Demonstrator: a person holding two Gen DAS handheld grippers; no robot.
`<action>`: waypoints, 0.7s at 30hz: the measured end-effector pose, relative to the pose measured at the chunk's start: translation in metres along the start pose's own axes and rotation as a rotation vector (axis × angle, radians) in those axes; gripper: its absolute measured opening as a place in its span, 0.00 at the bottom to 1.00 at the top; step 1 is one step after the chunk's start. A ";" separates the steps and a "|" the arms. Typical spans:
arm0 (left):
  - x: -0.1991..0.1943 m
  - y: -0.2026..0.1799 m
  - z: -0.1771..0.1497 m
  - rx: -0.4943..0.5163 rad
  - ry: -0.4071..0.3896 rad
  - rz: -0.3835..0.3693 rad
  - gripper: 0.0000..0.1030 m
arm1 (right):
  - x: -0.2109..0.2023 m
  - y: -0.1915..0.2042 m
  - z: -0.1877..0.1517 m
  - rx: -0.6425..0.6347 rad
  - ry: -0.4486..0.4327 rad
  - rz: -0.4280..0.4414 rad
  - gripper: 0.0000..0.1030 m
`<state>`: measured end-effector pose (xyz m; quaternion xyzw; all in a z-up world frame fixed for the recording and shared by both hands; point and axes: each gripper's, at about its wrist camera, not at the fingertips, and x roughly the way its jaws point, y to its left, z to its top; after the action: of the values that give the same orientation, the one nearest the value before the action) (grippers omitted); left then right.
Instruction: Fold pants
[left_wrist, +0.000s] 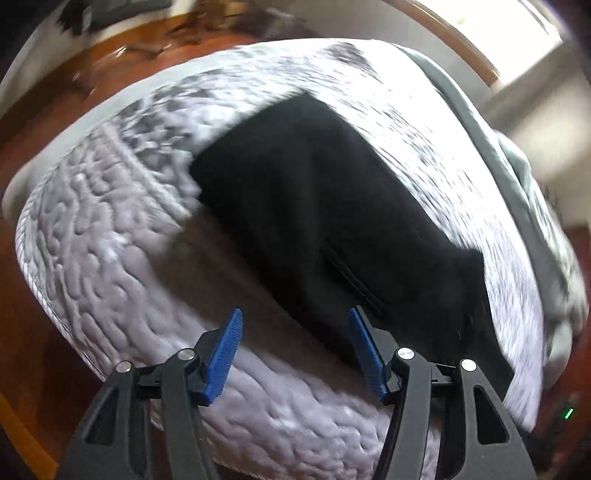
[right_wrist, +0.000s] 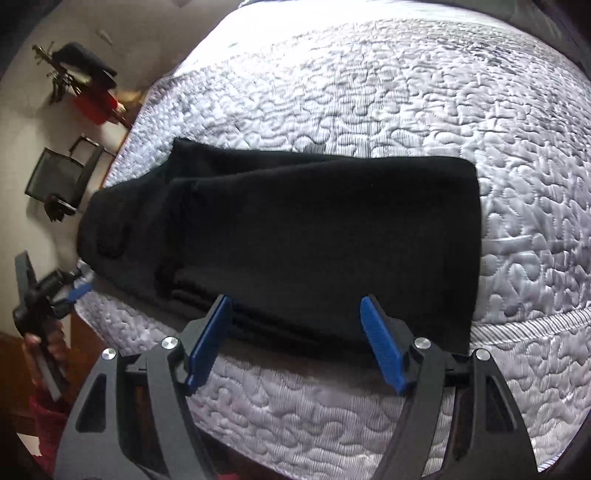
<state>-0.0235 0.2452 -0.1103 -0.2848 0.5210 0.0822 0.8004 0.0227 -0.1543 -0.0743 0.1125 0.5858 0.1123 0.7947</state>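
Observation:
Black pants (right_wrist: 295, 236) lie folded lengthwise on a grey quilted bed (right_wrist: 406, 110), the legs stacked, one end reaching the bed's left edge. My right gripper (right_wrist: 295, 325) is open and empty, hovering just above the near long edge of the pants. My left gripper (left_wrist: 295, 343) is open and empty, above the quilt beside the pants (left_wrist: 332, 206); its right finger is over the black cloth. The left gripper also shows at the left of the right wrist view (right_wrist: 74, 291), next to the pants' end. The left wrist view is motion-blurred.
The bed's quilt (left_wrist: 92, 240) ends near both grippers, with wooden floor (left_wrist: 37, 314) below. A grey blanket (left_wrist: 517, 177) lies at the bed's far side. A black chair (right_wrist: 59, 177) and a red item (right_wrist: 96, 103) stand on the floor left of the bed.

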 end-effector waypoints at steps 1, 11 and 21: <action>0.004 0.012 0.009 -0.050 0.002 -0.018 0.58 | 0.003 -0.001 0.000 0.003 0.006 -0.008 0.70; 0.038 0.056 0.030 -0.251 0.054 -0.161 0.59 | 0.023 -0.010 -0.005 0.025 0.030 -0.011 0.71; 0.031 0.056 0.036 -0.256 0.013 -0.252 0.25 | 0.028 -0.006 -0.004 0.001 0.031 -0.019 0.76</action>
<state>-0.0051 0.3061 -0.1482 -0.4479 0.4716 0.0448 0.7583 0.0271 -0.1515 -0.1029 0.1054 0.5989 0.1062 0.7867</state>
